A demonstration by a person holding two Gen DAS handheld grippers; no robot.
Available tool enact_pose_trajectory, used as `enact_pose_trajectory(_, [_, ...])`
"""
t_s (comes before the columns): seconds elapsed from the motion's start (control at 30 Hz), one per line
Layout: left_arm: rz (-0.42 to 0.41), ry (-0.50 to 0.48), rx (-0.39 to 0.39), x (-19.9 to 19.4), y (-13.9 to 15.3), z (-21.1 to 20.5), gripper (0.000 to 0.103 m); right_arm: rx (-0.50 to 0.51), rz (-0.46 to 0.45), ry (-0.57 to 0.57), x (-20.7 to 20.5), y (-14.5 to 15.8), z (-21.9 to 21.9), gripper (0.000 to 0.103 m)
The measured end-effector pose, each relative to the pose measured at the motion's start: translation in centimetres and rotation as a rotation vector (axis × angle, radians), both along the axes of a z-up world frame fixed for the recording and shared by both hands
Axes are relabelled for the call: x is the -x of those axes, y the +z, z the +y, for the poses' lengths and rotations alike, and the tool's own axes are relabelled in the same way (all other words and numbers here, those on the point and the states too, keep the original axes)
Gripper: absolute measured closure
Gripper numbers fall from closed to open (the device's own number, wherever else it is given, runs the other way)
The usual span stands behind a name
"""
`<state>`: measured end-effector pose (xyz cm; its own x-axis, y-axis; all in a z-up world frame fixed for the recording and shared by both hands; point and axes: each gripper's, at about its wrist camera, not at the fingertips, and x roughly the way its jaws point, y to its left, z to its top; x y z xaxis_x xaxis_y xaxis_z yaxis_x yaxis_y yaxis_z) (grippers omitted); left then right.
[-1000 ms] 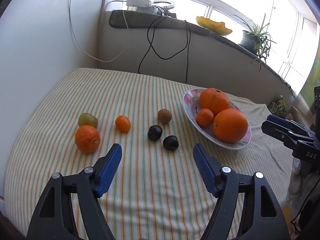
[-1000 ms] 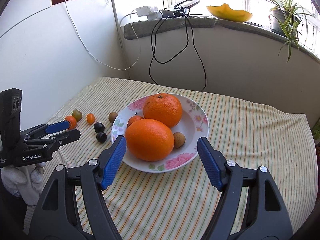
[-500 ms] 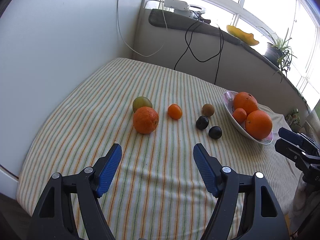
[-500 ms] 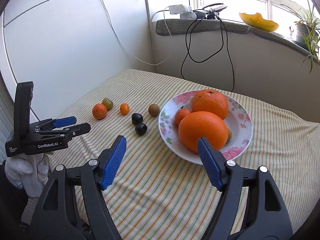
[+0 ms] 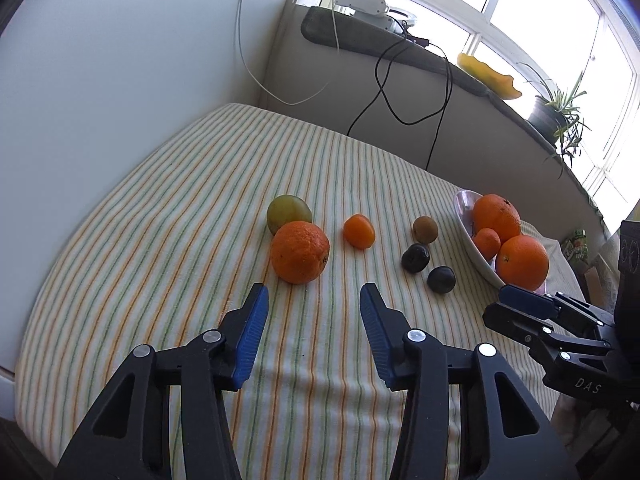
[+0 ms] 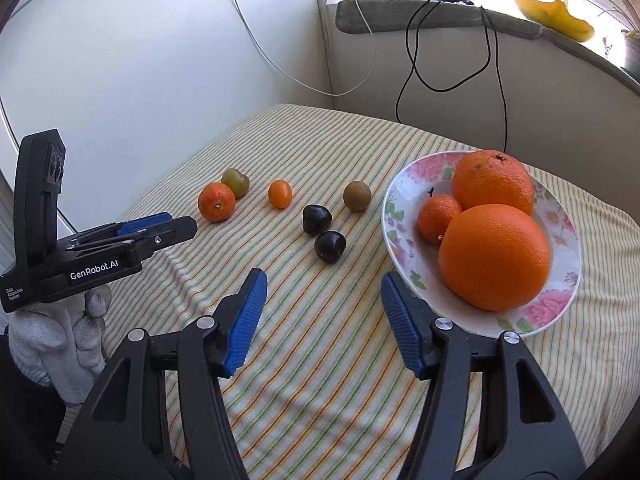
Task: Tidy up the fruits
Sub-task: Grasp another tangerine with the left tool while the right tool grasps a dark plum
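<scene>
On the striped cloth lie a tangerine (image 5: 300,252), a green fruit (image 5: 289,210) behind it, a small orange fruit (image 5: 359,232), a kiwi (image 5: 425,229) and two dark plums (image 5: 416,258) (image 5: 441,279). A flowered plate (image 6: 400,240) holds two big oranges (image 6: 494,257) (image 6: 493,182) and a tangerine (image 6: 439,218). My left gripper (image 5: 314,294) is open and empty, just in front of the loose tangerine. My right gripper (image 6: 322,280) is open and empty, near the front plum (image 6: 330,246) and the plate's left rim.
White walls stand at the left and back. A sill behind holds a power strip (image 5: 362,0) with hanging black cables (image 5: 400,92), a yellow dish (image 5: 490,74) and a potted plant (image 5: 554,114). The table's front edge lies close below both grippers.
My left gripper has come closer to the loose tangerine, which now sits between its fingers' line. My right gripper has swung left toward the plums; the plate now lies at its right.
</scene>
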<state>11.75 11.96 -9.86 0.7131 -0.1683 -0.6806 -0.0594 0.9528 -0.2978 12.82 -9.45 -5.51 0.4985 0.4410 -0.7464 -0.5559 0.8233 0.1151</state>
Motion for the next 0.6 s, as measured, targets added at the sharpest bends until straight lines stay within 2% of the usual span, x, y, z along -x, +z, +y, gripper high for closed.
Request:
enact_pose_trajectory(0.13, [0.006, -0.004, 0.003, -0.8, -0.3, 0.2, 0.059, 0.009, 0.05, -0.017, -1.4, -1.3, 0.8, 0.058])
enact_pose_trajectory(0.23, [0.004, -0.004, 0.011, -1.0, -0.3, 0.5, 0.06, 0.013, 0.077, -0.024, -2.2, -2.0, 1.3, 0.064])
enact_pose_trajectory(0.6, [0.021, -0.011, -0.013, -2.5, -0.8, 0.9, 0.061, 0.059, 0.086, -0.029, -3.8, -3.2, 3.1, 0.066])
